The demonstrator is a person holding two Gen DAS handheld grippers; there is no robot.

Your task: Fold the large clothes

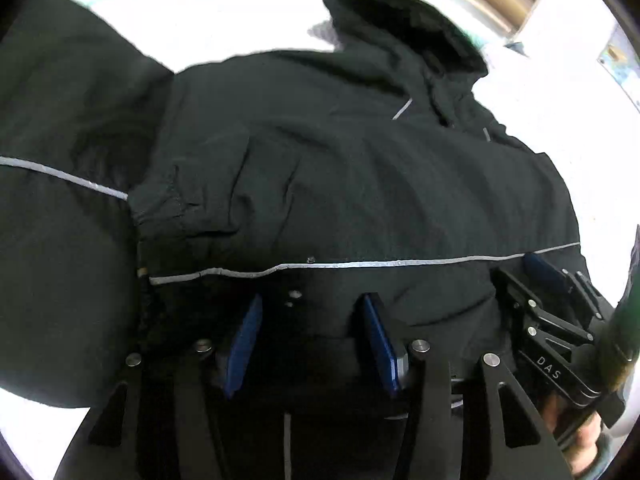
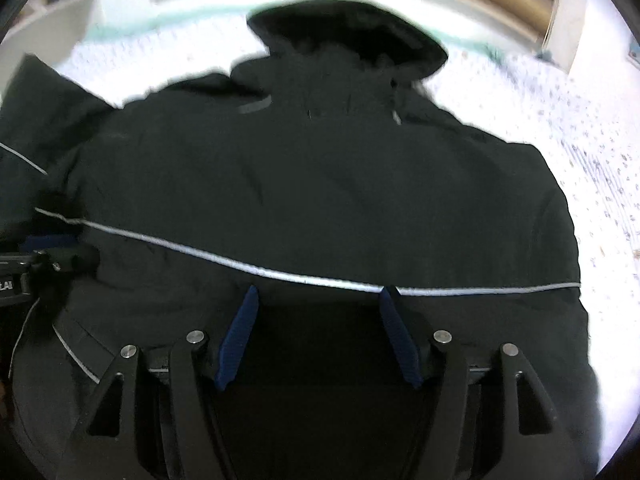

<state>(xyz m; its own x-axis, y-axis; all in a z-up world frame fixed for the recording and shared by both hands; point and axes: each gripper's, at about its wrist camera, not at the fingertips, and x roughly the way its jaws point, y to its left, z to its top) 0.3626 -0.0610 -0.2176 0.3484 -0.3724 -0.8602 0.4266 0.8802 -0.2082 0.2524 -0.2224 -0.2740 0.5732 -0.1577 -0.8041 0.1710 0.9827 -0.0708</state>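
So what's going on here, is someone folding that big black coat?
Yes. A person holds a two-finger gripper in each hand over a black hooded jacket spread on a white patterned bed cover. The left gripper and the right gripper both sit near the jacket's bottom hem, below its reflective stripe, with their jaws open and nothing held. The hood lies at the far end. The body looks laid flat, not yet folded over.
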